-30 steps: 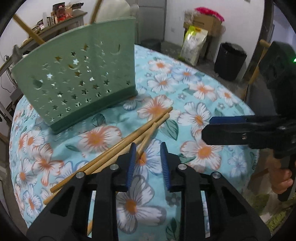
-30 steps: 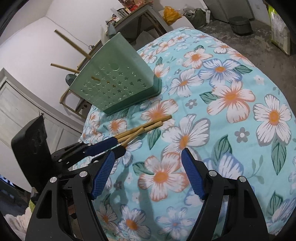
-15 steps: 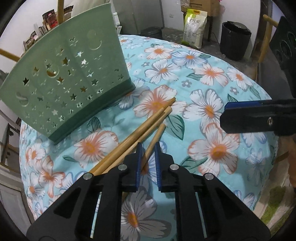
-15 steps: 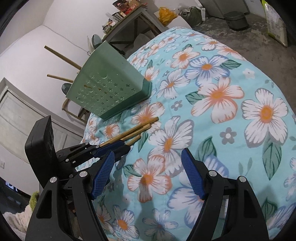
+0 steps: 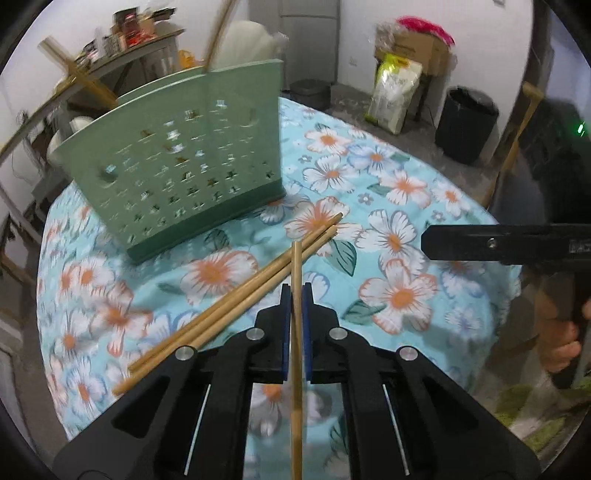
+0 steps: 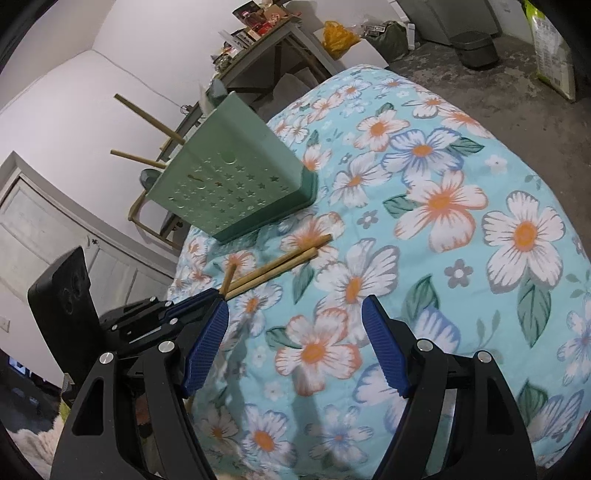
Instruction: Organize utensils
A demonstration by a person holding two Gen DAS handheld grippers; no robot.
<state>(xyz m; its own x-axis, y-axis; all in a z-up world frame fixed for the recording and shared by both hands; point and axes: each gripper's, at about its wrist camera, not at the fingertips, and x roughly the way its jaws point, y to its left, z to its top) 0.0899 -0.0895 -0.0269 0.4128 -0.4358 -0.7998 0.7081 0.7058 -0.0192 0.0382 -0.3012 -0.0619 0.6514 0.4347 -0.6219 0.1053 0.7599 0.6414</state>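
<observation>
I count three loose chopsticks: two (image 5: 236, 306) lie side by side on the cloth (image 5: 399, 229), tips toward the green holder (image 5: 177, 173). My left gripper (image 5: 294, 306) has just closed on the third chopstick (image 5: 296, 273), pale wood, lifted, running straight ahead. Two more sticks (image 6: 147, 125) stand in the holder. My right gripper (image 6: 295, 343) gapes wide, holding nothing.

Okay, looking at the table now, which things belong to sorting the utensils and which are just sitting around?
Part of the job:
- chopstick pinched in the left hand-held gripper
- two chopsticks lying on the tablecloth
- green holder, with chopsticks already in it

Just lying about:
- yellow bag
- black bin
- cluttered shelf
- cardboard box
</observation>
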